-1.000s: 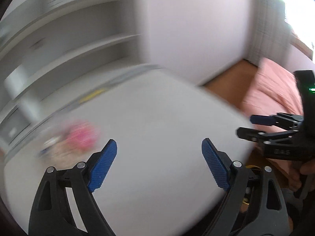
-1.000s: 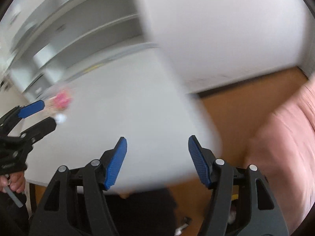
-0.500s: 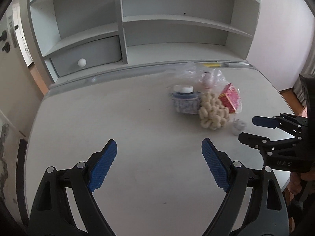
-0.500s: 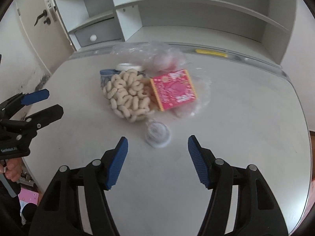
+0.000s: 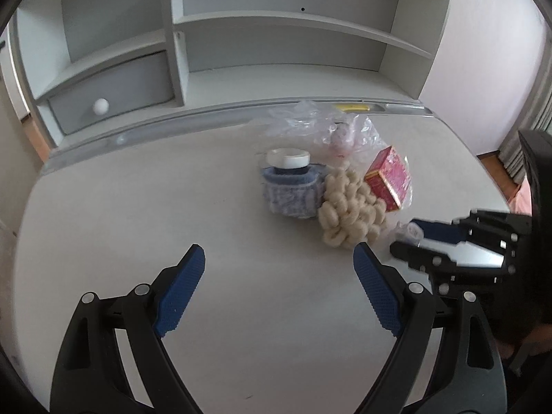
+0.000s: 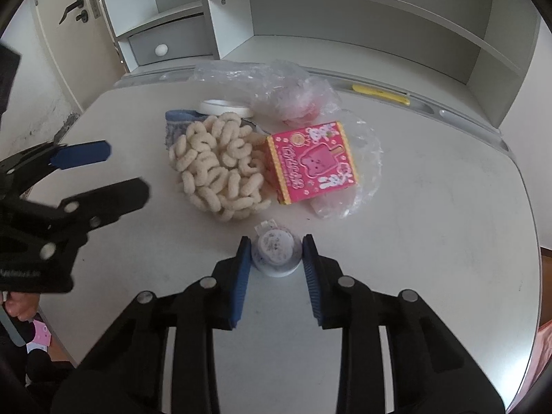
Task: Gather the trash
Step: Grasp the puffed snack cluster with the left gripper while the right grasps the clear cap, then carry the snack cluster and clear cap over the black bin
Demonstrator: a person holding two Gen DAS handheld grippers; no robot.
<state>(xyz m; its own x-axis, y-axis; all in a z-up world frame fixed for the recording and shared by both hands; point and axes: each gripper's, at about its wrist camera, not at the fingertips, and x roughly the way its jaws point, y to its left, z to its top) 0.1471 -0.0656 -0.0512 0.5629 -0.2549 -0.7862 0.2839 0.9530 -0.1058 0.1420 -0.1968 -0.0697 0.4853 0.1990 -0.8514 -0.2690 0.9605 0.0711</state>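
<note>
Right wrist view: my right gripper [image 6: 276, 258] has its 2 blue pads on either side of a small white cup [image 6: 276, 252] that stands on the white table [image 6: 431, 224]. The pads sit just beside the cup wall, nearly touching; I cannot tell whether they press on it. The cup's top shows a foil-like lid with dark specks; its contents are hidden.

Just beyond the cup lies a pile of pale ring-shaped snacks [image 6: 217, 172]. To its right, a pink box [image 6: 312, 162] printed with an ice-lolly figure rests partly inside a crumpled clear plastic bag [image 6: 276, 86]. Something pinkish shows through the bag further back; I cannot identify it. Behind the snacks stands a jar with a white lid [image 6: 224, 107] in a blue knitted sleeve [image 6: 172, 120].

Left wrist view: my left gripper [image 5: 279, 286] hangs over bare table with its jaws spread wide and nothing between them. The right gripper's fingers [image 5: 438, 233] reach the cup [image 5: 410, 233] at the near right of the trash group.

A yellow object [image 6: 379, 94] lies in the groove at the desk's rear edge, below the shelf unit [image 6: 345, 17]
</note>
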